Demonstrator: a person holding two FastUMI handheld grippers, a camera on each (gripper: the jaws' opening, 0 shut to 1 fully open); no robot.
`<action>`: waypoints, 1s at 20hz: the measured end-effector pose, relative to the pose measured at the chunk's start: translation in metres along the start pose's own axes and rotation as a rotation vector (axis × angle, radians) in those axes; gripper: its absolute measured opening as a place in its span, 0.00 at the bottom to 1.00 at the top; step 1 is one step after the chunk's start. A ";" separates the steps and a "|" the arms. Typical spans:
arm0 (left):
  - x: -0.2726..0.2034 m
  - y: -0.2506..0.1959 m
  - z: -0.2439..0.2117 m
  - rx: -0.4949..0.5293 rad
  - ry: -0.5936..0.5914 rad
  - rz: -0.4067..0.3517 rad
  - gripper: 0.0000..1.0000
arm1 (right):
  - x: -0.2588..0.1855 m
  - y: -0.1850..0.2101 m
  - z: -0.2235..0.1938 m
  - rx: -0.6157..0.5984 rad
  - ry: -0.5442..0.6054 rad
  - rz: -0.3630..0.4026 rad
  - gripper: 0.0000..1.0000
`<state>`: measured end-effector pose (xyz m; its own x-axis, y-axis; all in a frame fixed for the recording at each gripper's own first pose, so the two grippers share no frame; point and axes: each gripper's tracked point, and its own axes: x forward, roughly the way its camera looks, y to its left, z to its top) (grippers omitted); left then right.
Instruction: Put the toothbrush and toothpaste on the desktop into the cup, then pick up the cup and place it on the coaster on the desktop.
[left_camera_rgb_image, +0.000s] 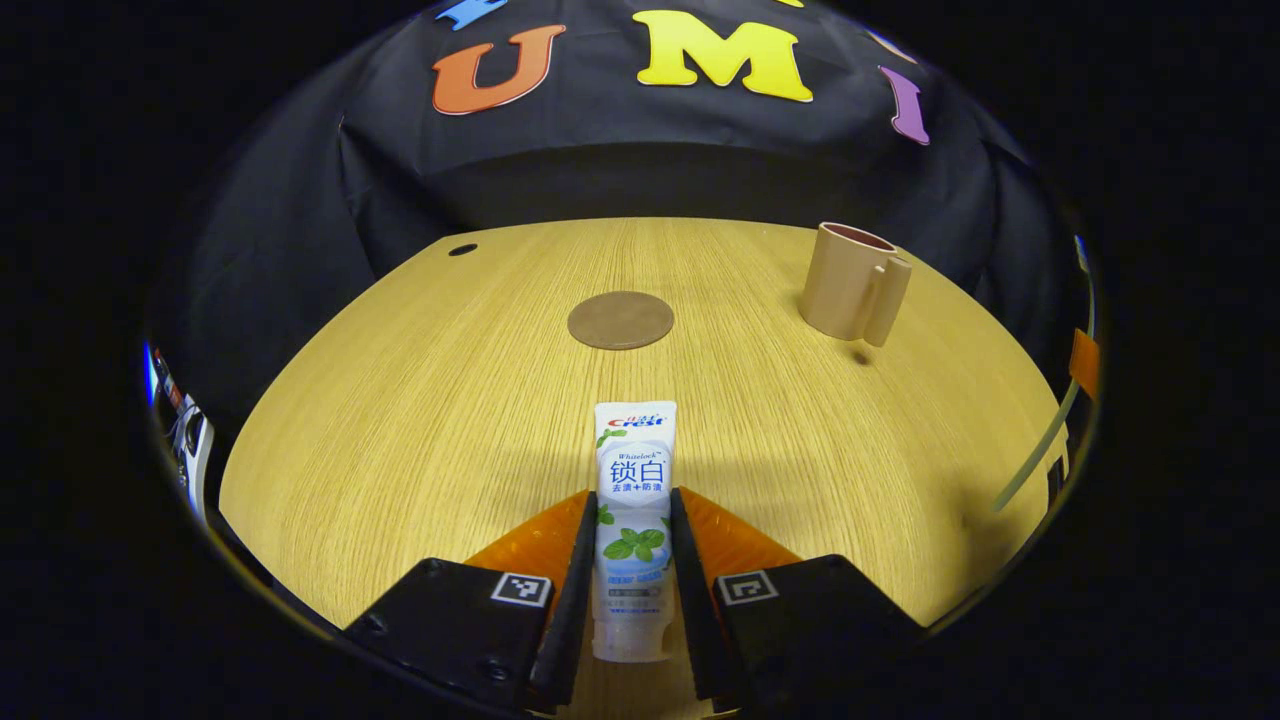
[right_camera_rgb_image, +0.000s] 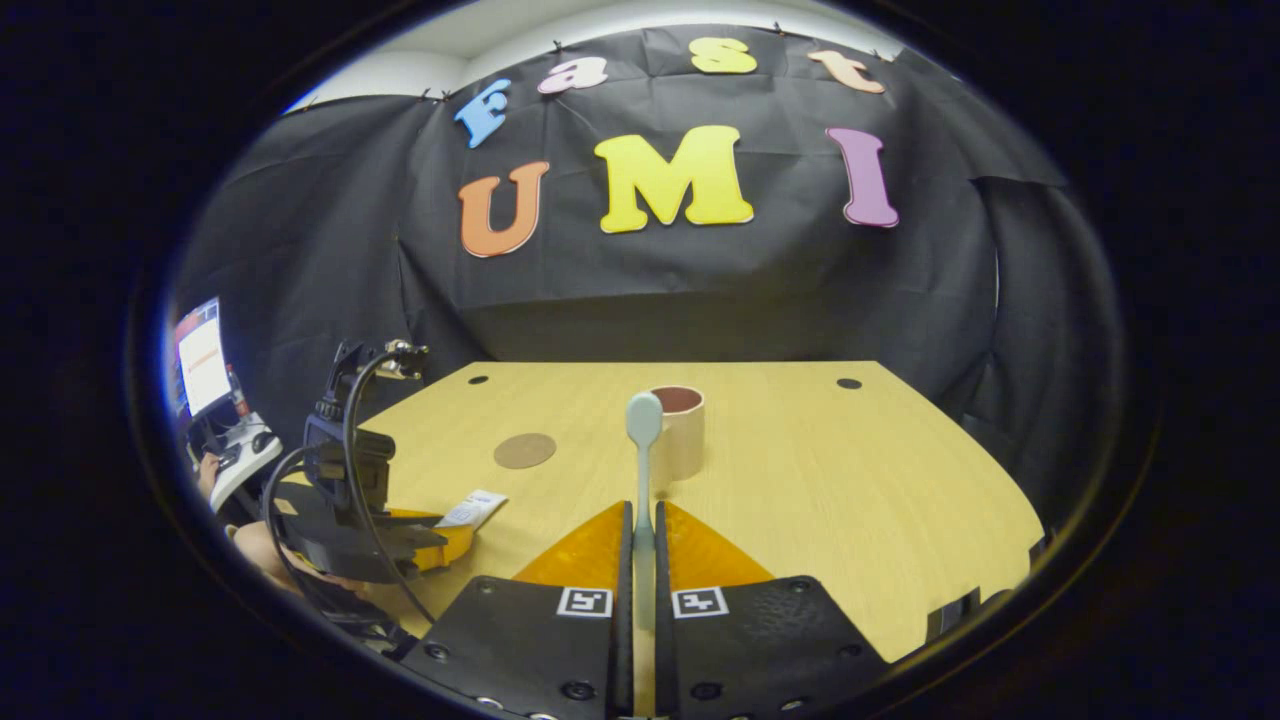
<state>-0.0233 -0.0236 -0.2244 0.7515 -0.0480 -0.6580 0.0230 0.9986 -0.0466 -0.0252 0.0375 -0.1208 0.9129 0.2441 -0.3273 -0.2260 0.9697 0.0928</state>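
In the left gripper view, the toothpaste (left_camera_rgb_image: 634, 520) is clamped between the two fingers of the left gripper (left_camera_rgb_image: 628, 560), its long axis running straight ahead toward the coaster (left_camera_rgb_image: 620, 320), while the cup (left_camera_rgb_image: 850, 282) stands upright on the desktop (left_camera_rgb_image: 420, 400), ahead and well to the right. In the right gripper view, the toothbrush (right_camera_rgb_image: 643, 470) is pinched in the narrowly closed right gripper (right_camera_rgb_image: 642, 560), its long axis aimed forward with the head in line with the cup (right_camera_rgb_image: 680, 430) just beyond. The right gripper is judged better lined up on the cup's open mouth, so the toothbrush is likely to be dropped in first.

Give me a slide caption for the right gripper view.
Right gripper holds toothbrush upright before cup.
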 end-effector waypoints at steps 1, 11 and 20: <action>0.001 -0.001 0.002 -0.002 -0.009 -0.009 0.44 | 0.000 -0.001 0.002 -0.002 -0.001 -0.003 0.07; -0.038 -0.003 0.074 -0.023 -0.332 -0.060 0.40 | 0.013 0.001 0.040 -0.043 -0.041 -0.019 0.07; -0.045 -0.027 0.121 -0.009 -0.484 -0.152 0.40 | 0.082 -0.003 0.116 -0.086 -0.136 -0.030 0.07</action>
<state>0.0221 -0.0455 -0.1025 0.9597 -0.1757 -0.2195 0.1516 0.9809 -0.1221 0.0899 0.0537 -0.0383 0.9558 0.2173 -0.1980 -0.2213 0.9752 0.0021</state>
